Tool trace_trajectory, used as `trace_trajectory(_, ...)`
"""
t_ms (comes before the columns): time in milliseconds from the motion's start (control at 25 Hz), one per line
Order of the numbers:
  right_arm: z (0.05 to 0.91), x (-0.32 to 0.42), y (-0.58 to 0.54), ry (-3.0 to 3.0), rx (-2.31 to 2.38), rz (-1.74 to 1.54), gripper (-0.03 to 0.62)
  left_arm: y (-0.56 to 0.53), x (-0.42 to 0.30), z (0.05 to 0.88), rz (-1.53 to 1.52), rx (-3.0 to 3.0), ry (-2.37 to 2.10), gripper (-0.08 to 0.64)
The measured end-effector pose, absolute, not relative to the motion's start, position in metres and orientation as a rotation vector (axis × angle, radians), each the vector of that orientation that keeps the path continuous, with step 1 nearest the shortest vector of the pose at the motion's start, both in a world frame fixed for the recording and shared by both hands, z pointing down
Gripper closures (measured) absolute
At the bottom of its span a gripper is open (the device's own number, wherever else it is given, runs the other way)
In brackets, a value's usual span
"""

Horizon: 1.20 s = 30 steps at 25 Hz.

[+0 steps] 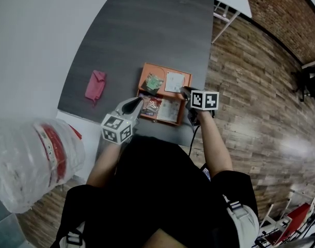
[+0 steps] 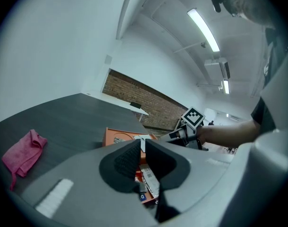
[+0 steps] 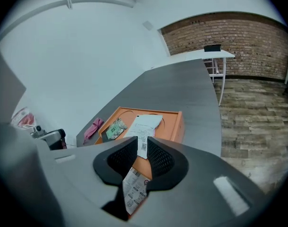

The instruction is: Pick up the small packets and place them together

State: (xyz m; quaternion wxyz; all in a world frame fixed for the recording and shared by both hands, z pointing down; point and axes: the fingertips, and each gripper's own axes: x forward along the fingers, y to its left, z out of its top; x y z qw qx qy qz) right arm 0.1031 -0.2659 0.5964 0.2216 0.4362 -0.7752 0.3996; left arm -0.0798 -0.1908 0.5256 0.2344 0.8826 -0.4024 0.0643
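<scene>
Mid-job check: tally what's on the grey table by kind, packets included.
Packets: 4 that can be made out (green, white, red, silver)
Tray: 1
Cloth: 1
Total: 6

No legible print anywhere

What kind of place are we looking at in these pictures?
Probably an office or a workshop room, not a home: a long grey table stands on a wood-plank floor, a bare brick wall is at the far end, and strip lights run along the white ceiling.
</scene>
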Motion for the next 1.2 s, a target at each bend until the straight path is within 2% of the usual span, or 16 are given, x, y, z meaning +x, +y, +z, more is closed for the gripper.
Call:
trace_trajectory(160,0.592,0.105,-0.264,-2.149,1.212,1.033,0.503,-0.191,-0.077,0.524,0.172,2.427,-1.102,0.531)
trace_trajectory(680,0.546,0.098,-0.252,-2.307,1.167,0.816,0.518,-0.193,-0.07,0.519,0.172,2.46,-1.096,0.529)
trace_trajectory(920,0.536,0.07,-0.229,-2.398,0.983,0.708,0.531,-0.19,-0.071,0.522,0.181,2.458,-1.097,0.529)
trace_trajectory(1200,0.565,0.023,-0.198,-2.337,0.716,0.581,0.529,-0.184,-0.08,0.524,0.173,2.43,-1.124,0.531)
